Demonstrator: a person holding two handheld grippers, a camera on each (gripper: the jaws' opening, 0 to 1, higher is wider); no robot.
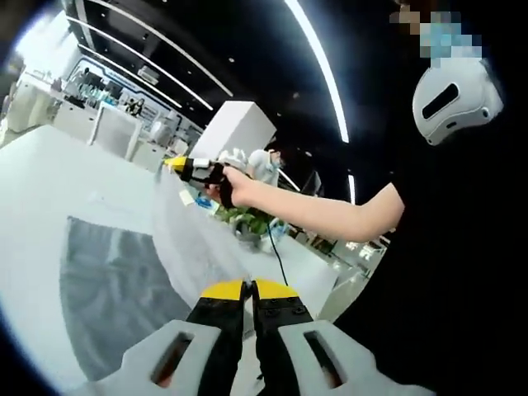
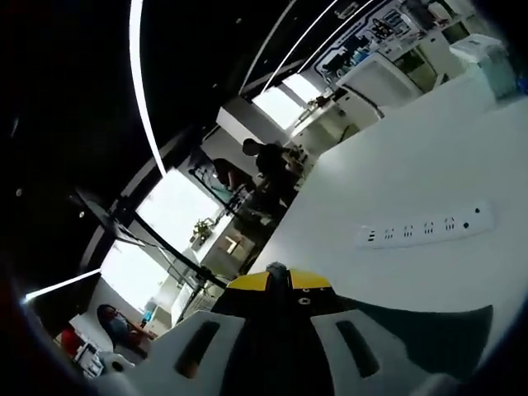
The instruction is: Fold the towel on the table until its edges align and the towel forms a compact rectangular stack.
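A grey towel (image 1: 115, 289) lies partly on the white table (image 1: 49, 181), and one edge of it is lifted into a taut sheet. My left gripper (image 1: 247, 287) is shut on the near end of that raised edge. The right gripper (image 1: 177, 164), held in a person's hand (image 1: 229, 186), pinches the far end higher up. In the right gripper view, my right gripper (image 2: 277, 279) is shut with a sliver of grey cloth at its yellow tips. The dark towel (image 2: 429, 334) hangs below and to the right of it.
A white power strip (image 2: 429, 224) lies on the table (image 2: 429, 148) beyond the towel. The person's bare forearm (image 1: 313, 210) and dark clothing (image 1: 462, 272) take up the right side. Desks, screens and other people stand in the room behind.
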